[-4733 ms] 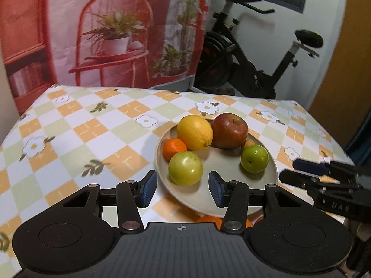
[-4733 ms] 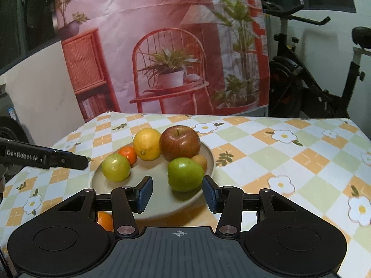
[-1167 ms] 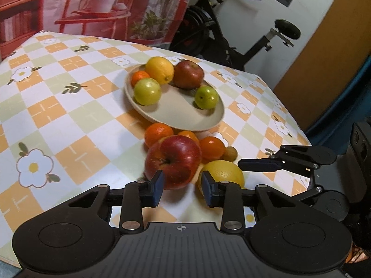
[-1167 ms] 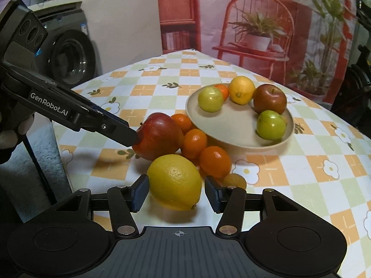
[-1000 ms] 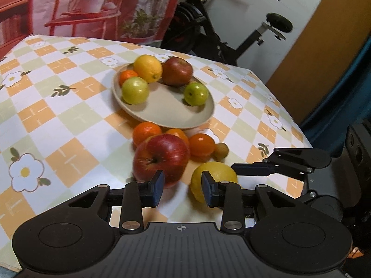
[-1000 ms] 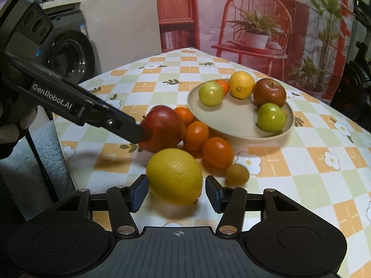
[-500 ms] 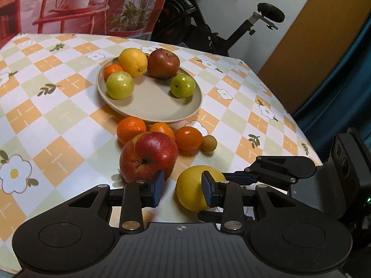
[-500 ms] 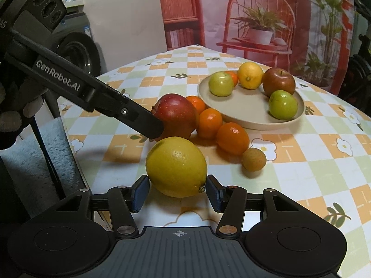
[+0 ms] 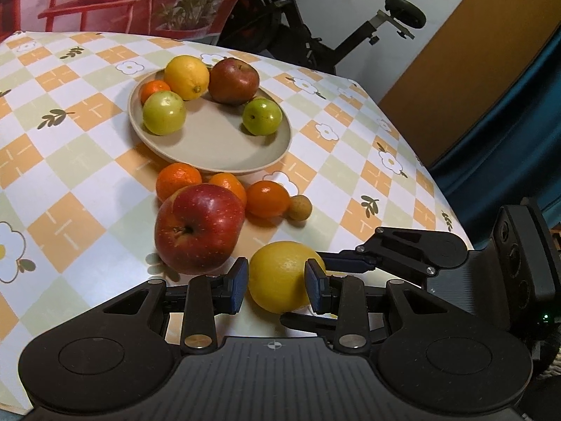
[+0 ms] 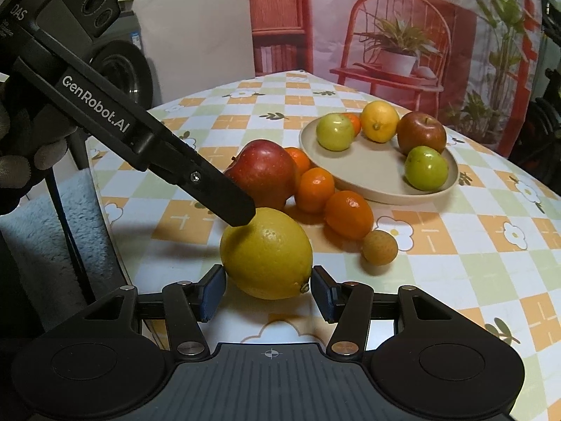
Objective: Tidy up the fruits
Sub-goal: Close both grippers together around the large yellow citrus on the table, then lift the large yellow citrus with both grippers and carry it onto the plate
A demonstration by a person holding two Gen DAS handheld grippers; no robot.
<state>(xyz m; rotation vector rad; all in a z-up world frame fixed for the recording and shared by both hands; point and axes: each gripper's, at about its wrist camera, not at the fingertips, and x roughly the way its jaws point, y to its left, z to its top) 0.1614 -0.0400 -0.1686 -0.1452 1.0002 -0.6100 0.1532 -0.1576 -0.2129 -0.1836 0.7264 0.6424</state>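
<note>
A yellow lemon sits between the pads of my right gripper, which is shut on it near the table's front corner. I cannot tell whether it rests on the cloth or hangs just above it. My left gripper stands narrowly open with nothing between its fingers. Its tip touches the top of the lemon. A big red apple, three mandarins and a small brown fruit lie loose in front of the beige plate.
The plate holds a lemon, a dark red apple, two green apples and a mandarin. The table's edge runs close beside both grippers. An exercise bike stands behind the table. A washing machine and a gloved hand are at the left.
The left gripper has swung from the red apple over to the lemon. The lemon has stayed in the right gripper and drawn a little away from the mandarins.
</note>
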